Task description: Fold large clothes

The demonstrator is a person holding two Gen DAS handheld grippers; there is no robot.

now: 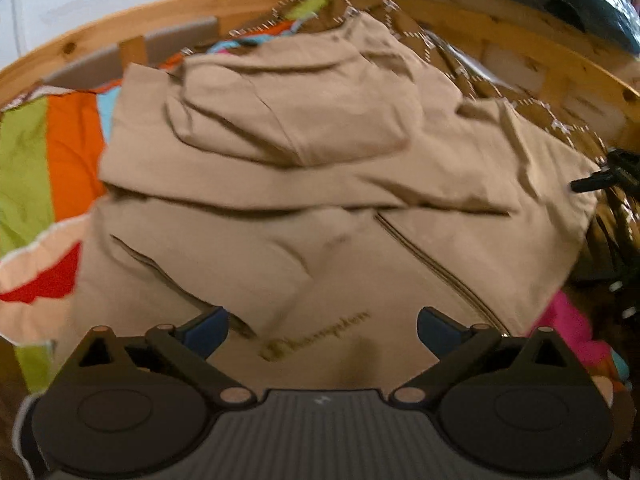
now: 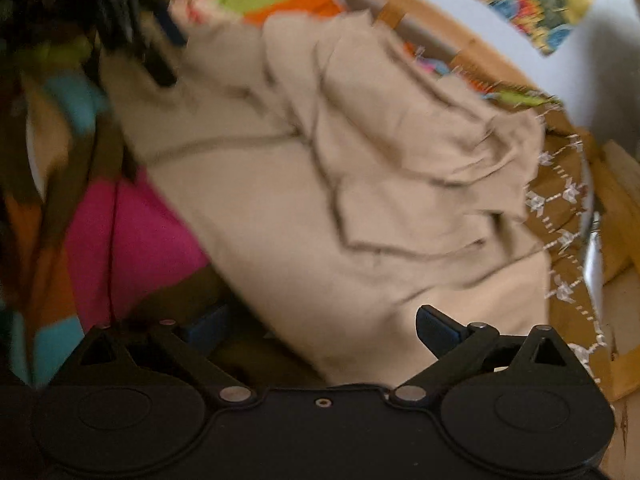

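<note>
A beige zip-up hoodie (image 1: 304,184) lies spread on a colourful bedspread, sleeves folded across its chest and the hood bunched at the far end. Its chest logo (image 1: 316,336) lies between the fingers of my left gripper (image 1: 322,330), which hovers open over the near hem with nothing in it. In the right wrist view the same hoodie (image 2: 340,200) runs diagonally, its folded sleeves piled at the right. My right gripper (image 2: 320,330) stands open at the hoodie's near edge, holding nothing. The other gripper (image 2: 136,28) shows dark at the upper left.
The bedspread (image 1: 60,152) has green, orange, red and pink (image 2: 132,236) patches. A brown patterned cloth (image 2: 564,220) lies along the hoodie's far side. A wooden bed frame (image 1: 120,28) curves around the back, with a white wall beyond. A picture (image 2: 548,4) hangs on the wall.
</note>
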